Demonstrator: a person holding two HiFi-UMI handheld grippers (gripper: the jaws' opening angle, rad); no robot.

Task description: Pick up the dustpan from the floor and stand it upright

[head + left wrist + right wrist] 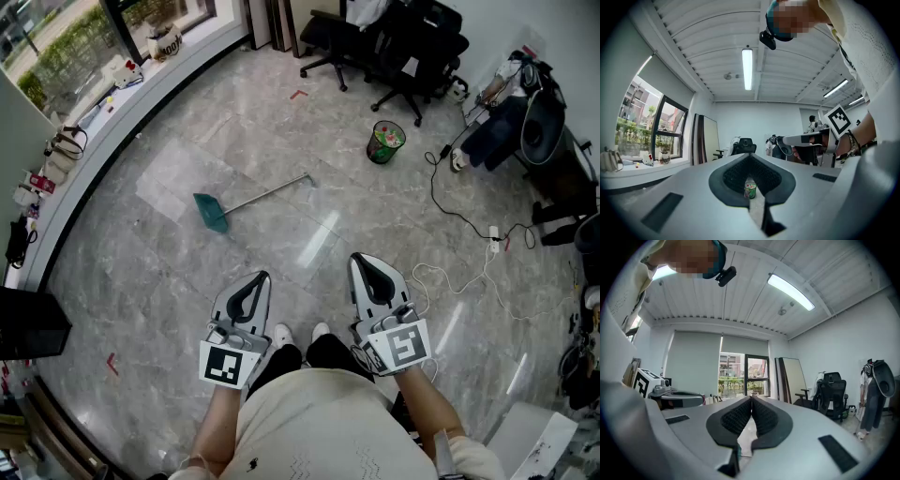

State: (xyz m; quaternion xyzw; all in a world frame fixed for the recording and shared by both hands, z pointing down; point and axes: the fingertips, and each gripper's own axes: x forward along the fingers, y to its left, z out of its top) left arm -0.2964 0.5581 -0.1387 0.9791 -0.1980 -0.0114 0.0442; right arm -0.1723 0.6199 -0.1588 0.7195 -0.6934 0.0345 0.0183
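Note:
The dustpan [214, 212] lies flat on the grey stone floor, a teal pan with a long metal handle [272, 192] running up and to the right. It is well ahead of both grippers, a little left of centre. My left gripper [260, 279] and right gripper [362, 262] are held side by side near the person's feet, both pointing forward. Each is shut with nothing between its jaws. In the left gripper view the jaws meet at the left gripper [750, 157], and in the right gripper view at the right gripper [751, 398]. Neither gripper view shows the dustpan.
A green waste bin [385, 141] stands beyond the handle's end. Black office chairs [403, 47] crowd the far side. A cable and power strip [492, 234] trail over the floor at the right. A curved window ledge [112, 103] with small items runs along the left.

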